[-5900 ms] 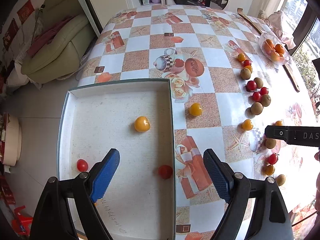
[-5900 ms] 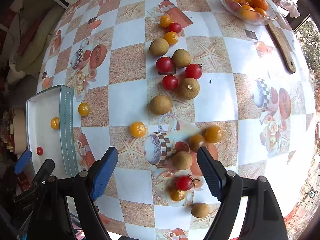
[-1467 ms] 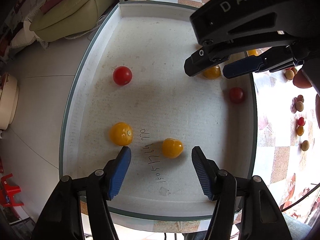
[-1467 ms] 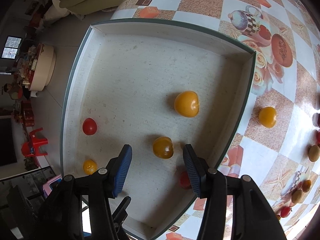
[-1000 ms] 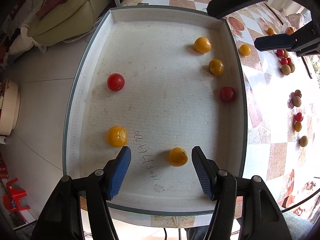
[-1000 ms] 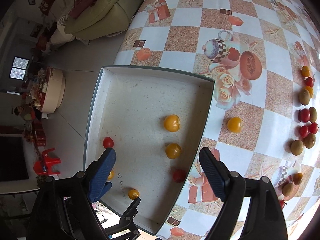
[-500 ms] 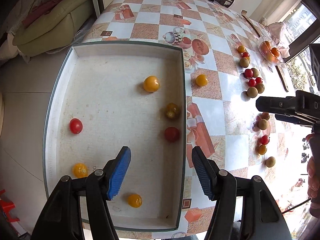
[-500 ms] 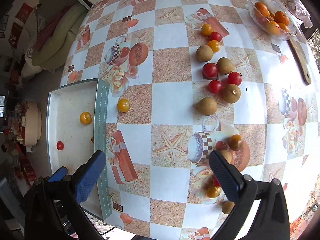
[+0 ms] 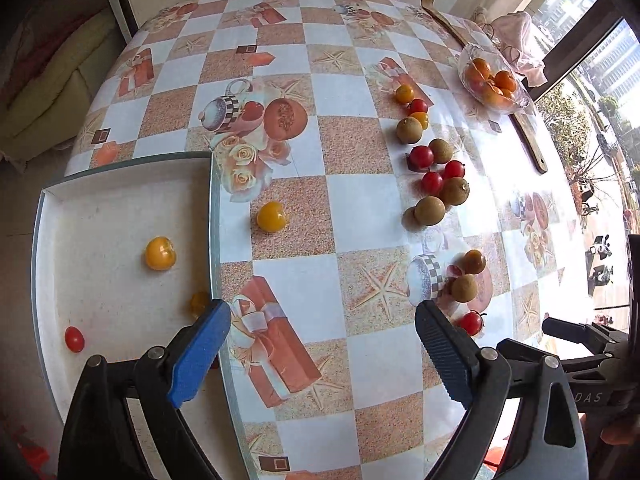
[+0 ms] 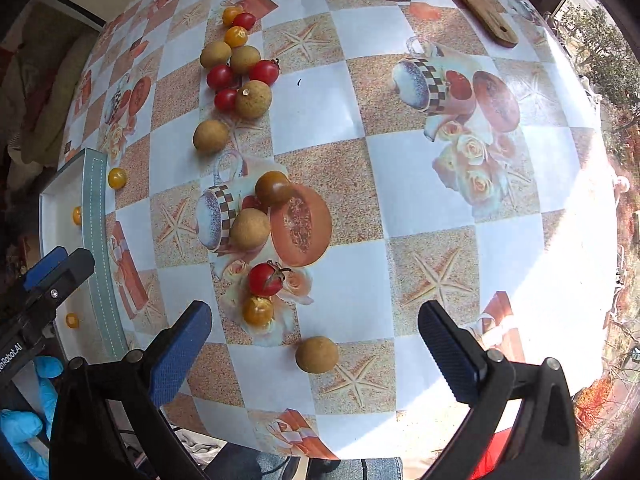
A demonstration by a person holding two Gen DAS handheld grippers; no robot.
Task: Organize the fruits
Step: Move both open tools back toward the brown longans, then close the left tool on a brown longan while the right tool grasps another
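A white tray (image 9: 100, 184) sits at the table's left edge and holds a yellow tomato (image 9: 160, 253), a red tomato (image 9: 74, 339) and a darker one (image 9: 199, 303) by its right wall. A yellow tomato (image 9: 271, 217) lies on the table just right of the tray. My left gripper (image 9: 322, 354) is open and empty above the tray's right rim. My right gripper (image 10: 314, 354) is open and empty over the front of the table, with a brown longan (image 10: 317, 354) between its fingers on the cloth. A red tomato (image 10: 265, 279) and a small yellow one (image 10: 258, 311) lie just beyond.
Red tomatoes, yellow tomatoes and brown longans (image 9: 434, 168) lie in a loose line down the right side of the table. A glass bowl of oranges (image 9: 492, 80) and a wooden utensil (image 9: 528, 136) are at the far right. The table's front edge (image 10: 280, 440) is close.
My left gripper has swung right, from over the tray to over its right rim and the table. My right gripper has moved closer to the front fruits, now over the longan.
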